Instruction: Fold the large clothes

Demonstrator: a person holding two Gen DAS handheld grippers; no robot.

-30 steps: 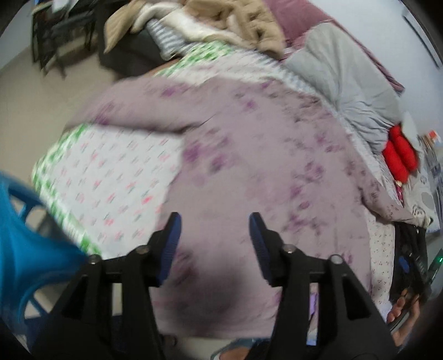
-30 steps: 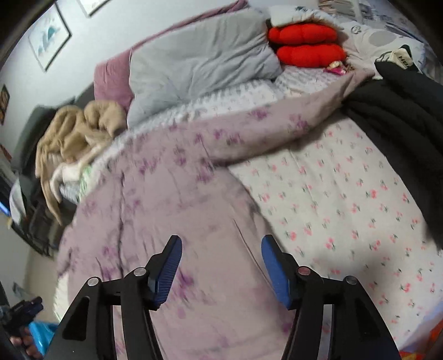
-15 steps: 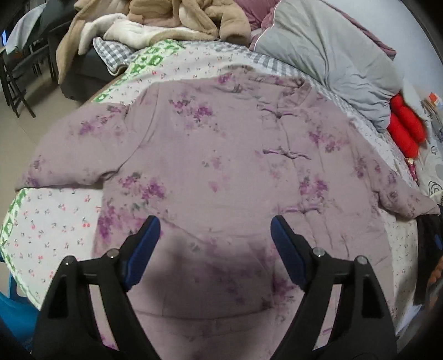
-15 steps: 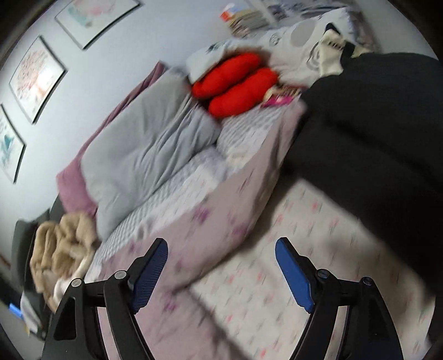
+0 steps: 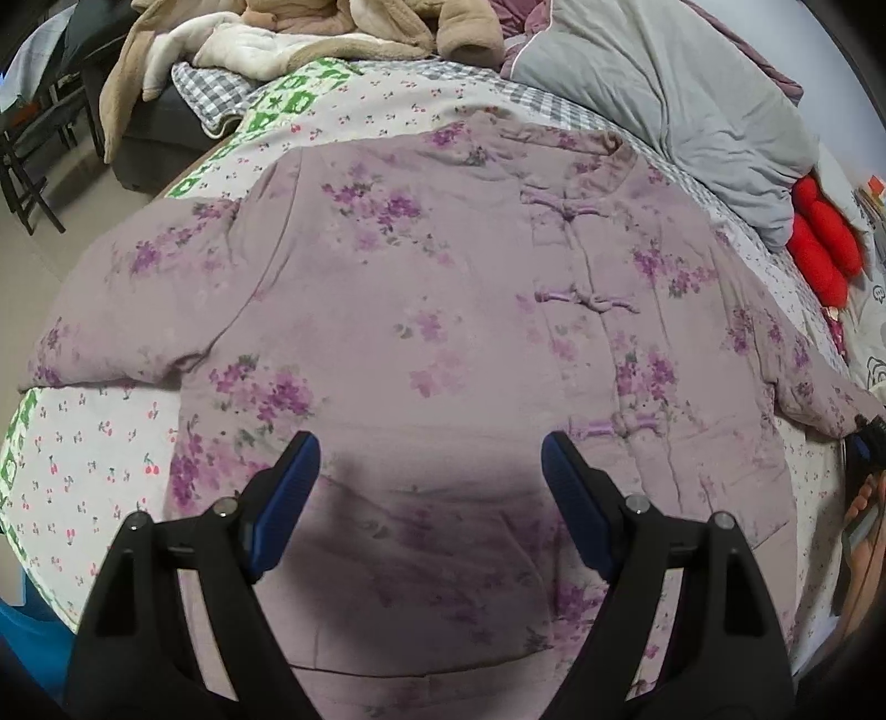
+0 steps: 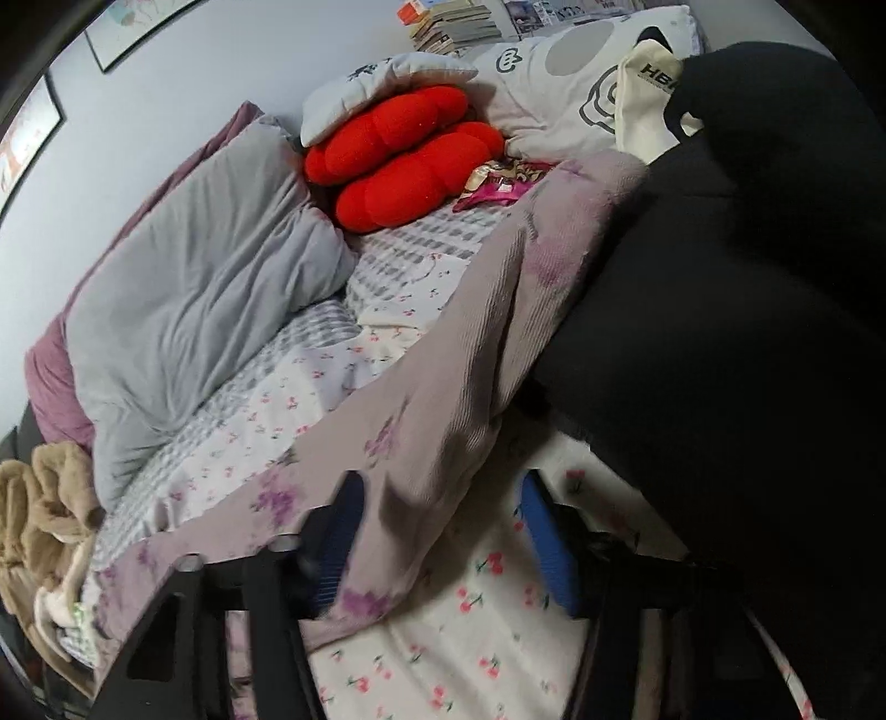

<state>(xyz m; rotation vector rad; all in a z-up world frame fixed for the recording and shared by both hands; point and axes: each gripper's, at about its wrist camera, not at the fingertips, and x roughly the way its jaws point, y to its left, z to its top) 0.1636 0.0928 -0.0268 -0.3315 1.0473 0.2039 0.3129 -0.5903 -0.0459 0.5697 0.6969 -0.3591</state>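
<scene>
A large lilac padded jacket (image 5: 443, 332) with purple flowers and knot buttons lies flat, front up, on the bed, sleeves spread to both sides. My left gripper (image 5: 429, 471) is open and empty, hovering above the jacket's lower hem. In the right wrist view one jacket sleeve (image 6: 470, 354) runs diagonally toward the pillows. My right gripper (image 6: 443, 531) is open, low over the bed, with the sleeve lying between its fingers; the left finger is partly hidden by the cloth.
The bed sheet (image 5: 83, 443) has a cherry print with a green border. A grey duvet (image 5: 692, 111), red cushions (image 6: 398, 160), white pillows (image 6: 554, 94) and a black garment (image 6: 747, 304) lie around the jacket. Beige clothes (image 5: 332, 27) are heaped on a dark chair.
The left gripper opened wider and steadied over the hem. The right gripper swung right and dropped down onto the sleeve, which now lies between its open fingers.
</scene>
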